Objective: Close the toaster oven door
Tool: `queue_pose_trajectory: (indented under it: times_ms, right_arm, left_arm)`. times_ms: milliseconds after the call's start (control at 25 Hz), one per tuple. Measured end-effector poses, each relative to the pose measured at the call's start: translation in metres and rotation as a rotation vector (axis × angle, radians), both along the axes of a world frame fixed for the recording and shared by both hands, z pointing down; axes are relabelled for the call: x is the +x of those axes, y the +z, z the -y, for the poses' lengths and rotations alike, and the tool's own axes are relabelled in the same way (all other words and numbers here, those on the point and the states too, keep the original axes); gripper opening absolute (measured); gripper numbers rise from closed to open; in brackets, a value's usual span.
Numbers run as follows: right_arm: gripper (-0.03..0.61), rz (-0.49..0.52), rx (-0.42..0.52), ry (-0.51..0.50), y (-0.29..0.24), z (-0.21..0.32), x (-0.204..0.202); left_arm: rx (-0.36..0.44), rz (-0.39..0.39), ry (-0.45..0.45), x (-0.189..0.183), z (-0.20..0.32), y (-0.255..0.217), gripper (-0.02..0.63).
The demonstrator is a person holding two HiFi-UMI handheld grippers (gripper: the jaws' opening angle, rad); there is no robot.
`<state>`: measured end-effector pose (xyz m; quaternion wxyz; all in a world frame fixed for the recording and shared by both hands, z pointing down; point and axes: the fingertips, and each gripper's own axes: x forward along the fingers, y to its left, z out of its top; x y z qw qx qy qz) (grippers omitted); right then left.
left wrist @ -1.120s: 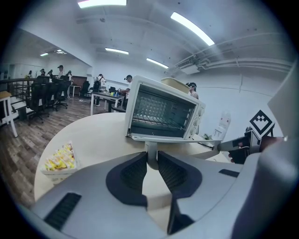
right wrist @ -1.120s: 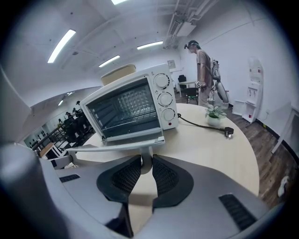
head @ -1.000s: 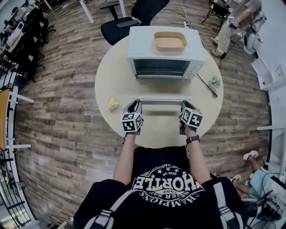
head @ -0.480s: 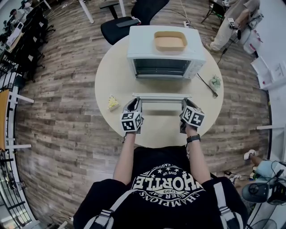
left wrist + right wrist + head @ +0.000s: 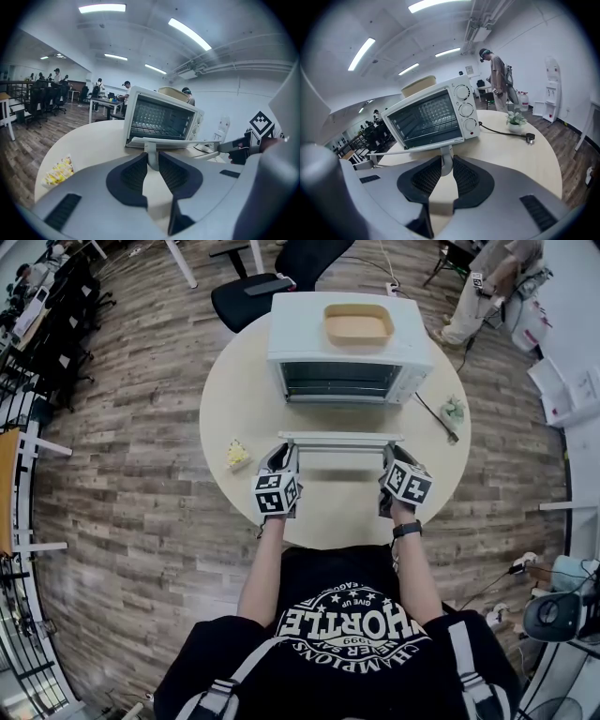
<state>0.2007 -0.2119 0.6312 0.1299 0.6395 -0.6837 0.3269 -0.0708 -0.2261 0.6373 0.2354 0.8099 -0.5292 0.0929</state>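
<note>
A white toaster oven (image 5: pixel 349 357) stands at the far side of the round table (image 5: pixel 234 409), its mouth open. Its door (image 5: pixel 339 454) hangs open toward me, with the long handle bar (image 5: pixel 339 439) at its near edge. My left gripper (image 5: pixel 282 459) is shut on the handle's left post (image 5: pixel 151 154), and the pads press it from both sides. My right gripper (image 5: pixel 391 458) is shut on the right post (image 5: pixel 446 161) in the same way. Through the open mouth the wire rack (image 5: pixel 157 123) shows inside the oven. The oven's knobs (image 5: pixel 465 108) sit at its right end.
A shallow wooden tray (image 5: pixel 356 326) lies on top of the oven. A yellow packet (image 5: pixel 236 455) sits at the table's left, a small potted plant (image 5: pixel 452 412) and the power cord (image 5: pixel 433 418) at its right. An office chair (image 5: pixel 272 282) and a standing person (image 5: pixel 492 282) are behind.
The door's handle has edged a little toward the oven in the head view, both grippers staying shut on it. The person behind has shifted.
</note>
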Motion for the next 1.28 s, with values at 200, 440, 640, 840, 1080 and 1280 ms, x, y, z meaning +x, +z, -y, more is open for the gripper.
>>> queue_pose_trajectory:
  times_ms: [200, 440, 640, 840, 1080, 1280]
  right_arm:
    - [0.094, -0.004, 0.003, 0.017, -0.005, 0.001, 0.004]
    - [0.094, 0.014, 0.026, 0.009, -0.010, 0.005, 0.000]
    - [0.094, 0.022, 0.041, 0.009, -0.013, 0.006, 0.000]
    - [0.095, 0.041, 0.066, 0.015, -0.019, 0.011, 0.002]
    - [0.094, 0.046, 0.091, 0.014, -0.027, 0.017, 0.000]
    - [0.095, 0.046, 0.102, 0.007, -0.031, 0.022, 0.001]
  left_arm:
    - [0.010, -0.005, -0.004, 0.000, 0.003, -0.005, 0.094]
    - [0.024, 0.000, -0.001, -0.001, 0.006, -0.011, 0.095]
    - [0.030, -0.006, -0.005, -0.001, 0.005, -0.012, 0.095]
    - [0.042, -0.012, -0.007, 0.001, 0.009, -0.017, 0.095]
    - [0.061, -0.013, -0.012, 0.000, 0.015, -0.025, 0.095]
    - [0.069, -0.016, -0.014, 0.001, 0.020, -0.030, 0.095]
